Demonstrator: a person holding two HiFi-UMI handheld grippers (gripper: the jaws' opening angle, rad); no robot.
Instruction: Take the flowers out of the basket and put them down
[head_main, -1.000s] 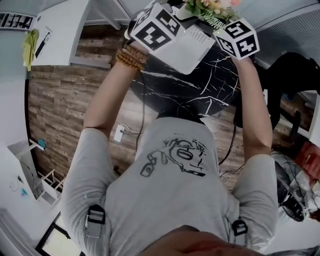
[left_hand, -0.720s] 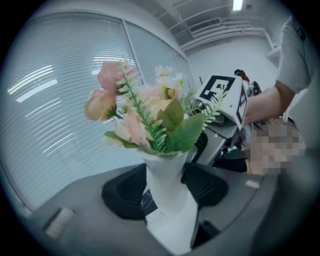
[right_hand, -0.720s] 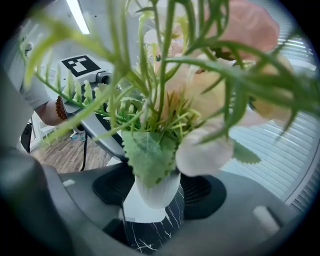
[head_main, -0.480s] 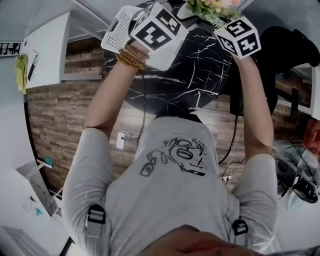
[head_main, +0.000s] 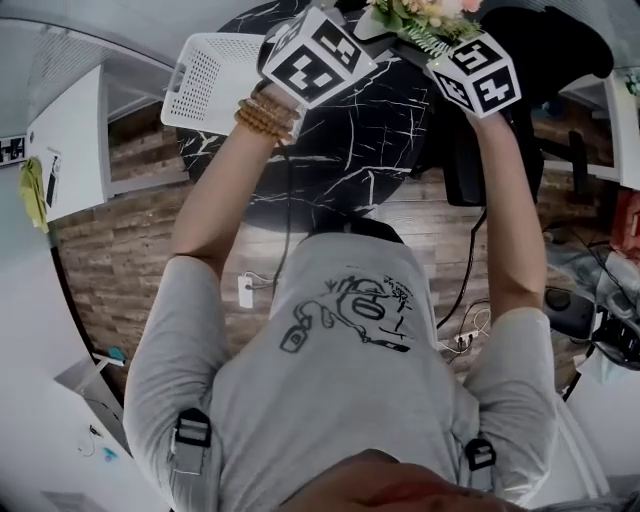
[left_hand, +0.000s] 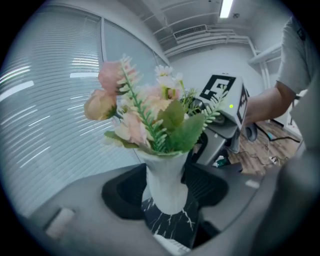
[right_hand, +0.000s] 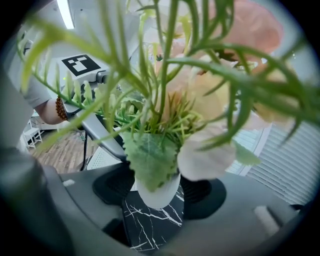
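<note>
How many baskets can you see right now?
1. The white perforated basket lies at the black marble table's left edge in the head view; the vase of flowers is out of it. Others may be hidden beyond the frame.

We hold both arms out over the black table (head_main: 370, 140) with white cracks on it. The left gripper (head_main: 318, 55) is over the far left part of the table, and the right gripper (head_main: 478, 72) is over its far right part. Each one has a cube with black and white squares. Between them, over the table's far edge, are the flowers (head_main: 425, 14), pink with green leaves. A white basket (head_main: 205, 85) full of little holes is at the table's left side. A black chair (head_main: 545, 45) is right of the table. A brown wood floor (head_main: 130, 250) lies around the table's near side, with a white plug box (head_main: 246, 292) on it.
</note>
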